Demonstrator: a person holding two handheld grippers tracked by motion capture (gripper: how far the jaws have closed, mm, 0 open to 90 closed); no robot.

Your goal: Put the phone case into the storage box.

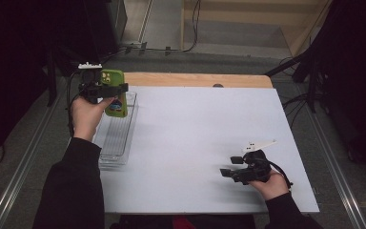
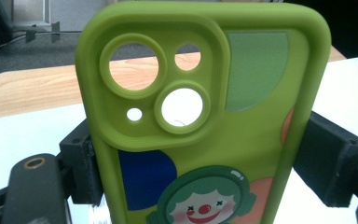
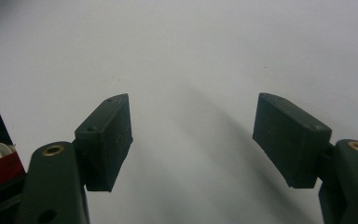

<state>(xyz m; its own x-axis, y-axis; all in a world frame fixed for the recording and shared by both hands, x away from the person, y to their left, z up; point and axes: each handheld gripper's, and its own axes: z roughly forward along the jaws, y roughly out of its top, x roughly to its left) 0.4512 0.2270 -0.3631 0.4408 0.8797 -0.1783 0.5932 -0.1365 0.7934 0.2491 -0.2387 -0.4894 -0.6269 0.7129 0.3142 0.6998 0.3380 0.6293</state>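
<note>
Phone case, green with a clown print, is pinched upright in the left tool, pads pressing both long edges; in the left gripper view the case stands straight between the jaws, camera cutouts at top. It hangs above the far end of the clear tray, which sits at roughly 9 o'clock on the white surface, along its left edge. Can't tell whether the case bottom touches the tray or clears it; looks lifted. Right tool rests low near 4 o'clock on the surface, jaws spread with nothing between them; the right gripper view shows bare white sheet between the pads. Progress read: grasp is done and looks secure, case is off the flat and in transit. From the stills alone, can't say whether it's going into the tray or coming out. Left to do: carry it to its spot, lay it down, release. Right tool looks idle, parked well apart from the tray.
</note>
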